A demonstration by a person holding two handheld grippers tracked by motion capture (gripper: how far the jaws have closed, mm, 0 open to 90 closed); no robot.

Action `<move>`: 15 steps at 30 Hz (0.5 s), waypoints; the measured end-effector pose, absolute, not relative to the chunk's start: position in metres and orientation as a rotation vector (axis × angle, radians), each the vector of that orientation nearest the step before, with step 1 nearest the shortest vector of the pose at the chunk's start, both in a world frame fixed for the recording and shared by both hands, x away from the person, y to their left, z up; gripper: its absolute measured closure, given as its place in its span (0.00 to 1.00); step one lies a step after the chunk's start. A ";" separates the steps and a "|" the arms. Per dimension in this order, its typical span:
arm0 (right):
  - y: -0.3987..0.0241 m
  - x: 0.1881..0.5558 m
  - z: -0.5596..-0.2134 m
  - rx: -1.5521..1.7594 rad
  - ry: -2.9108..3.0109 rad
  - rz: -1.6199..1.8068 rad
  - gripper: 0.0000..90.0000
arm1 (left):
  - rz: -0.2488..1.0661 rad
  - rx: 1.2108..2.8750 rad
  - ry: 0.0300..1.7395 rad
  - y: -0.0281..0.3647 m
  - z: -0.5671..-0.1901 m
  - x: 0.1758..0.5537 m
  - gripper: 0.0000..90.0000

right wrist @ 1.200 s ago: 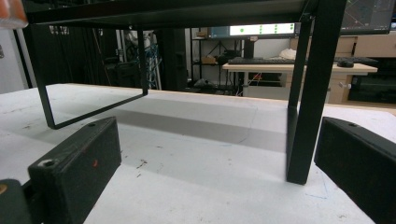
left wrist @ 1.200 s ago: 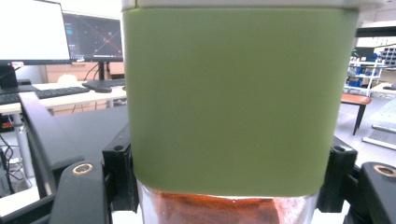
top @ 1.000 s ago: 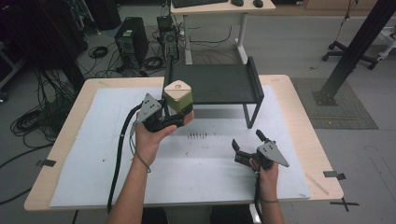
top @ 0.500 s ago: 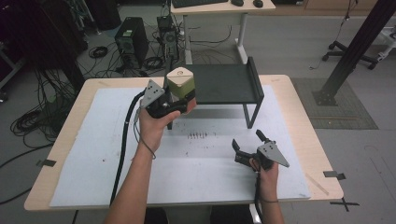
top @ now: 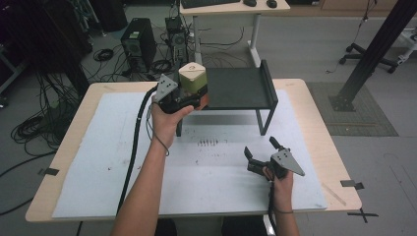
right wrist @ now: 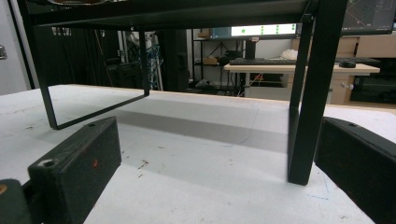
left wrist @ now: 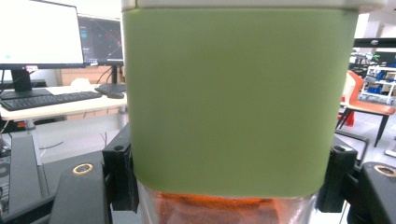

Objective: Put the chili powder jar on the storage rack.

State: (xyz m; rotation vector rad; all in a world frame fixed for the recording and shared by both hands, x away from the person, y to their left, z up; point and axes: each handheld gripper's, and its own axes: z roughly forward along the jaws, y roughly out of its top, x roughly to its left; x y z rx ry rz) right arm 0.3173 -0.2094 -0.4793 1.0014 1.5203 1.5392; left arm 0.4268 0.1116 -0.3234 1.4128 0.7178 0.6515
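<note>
Green-sleeved jar (top: 193,82), clenched in the left gripper (top: 189,97), hangs at the black shelf's (top: 241,88) edge, not yet set down; right gripper (top: 259,152) rests released on the tabletop (top: 88,147).

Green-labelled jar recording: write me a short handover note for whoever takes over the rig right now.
Left gripper: shut on the green-labelled jar, upright, held at the left end of the black shelf stand, level with its top.
Jar: cream lid, green band, clear base with something orange-brown inside; the left gripper view shows a pad against each side.
Right gripper: open, empty, low over the white mat in front of the stand, facing its legs.
Done: jar picked up and brought to the stand.
Left: probably set the jar on the shelf top and release; whether it already rests there is unclear.
</note>
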 end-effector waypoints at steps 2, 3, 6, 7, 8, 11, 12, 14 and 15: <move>-0.209 0.317 -0.479 1.001 1.521 1.539 0.00 | 0.655 1.418 0.720 0.111 -0.323 0.431 0.32; -0.209 0.317 -0.479 1.001 1.521 1.539 0.00 | 0.659 1.421 0.724 0.110 -0.324 0.434 0.32; -0.209 0.317 -0.479 1.001 1.522 1.539 0.00 | 0.660 1.419 0.729 0.109 -0.324 0.437 0.32; -0.209 0.317 -0.479 1.001 1.521 1.540 0.00 | 0.663 1.421 0.731 0.108 -0.324 0.439 0.32; -0.209 0.317 -0.479 1.001 1.520 1.540 0.00 | 0.664 1.422 0.732 0.108 -0.324 0.440 0.32; -0.209 0.317 -0.479 1.001 1.521 1.540 0.00 | 0.671 1.426 0.737 0.106 -0.324 0.442 0.32; -0.209 0.317 -0.479 1.001 1.521 1.540 0.00 | 0.675 1.427 0.739 0.105 -0.324 0.443 0.32; -0.209 0.317 -0.479 1.001 1.521 1.541 0.00 | 0.686 1.427 0.747 0.103 -0.325 0.444 0.32; -0.209 0.317 -0.479 1.001 1.520 1.541 0.00 | 0.690 1.428 0.749 0.103 -0.325 0.445 0.32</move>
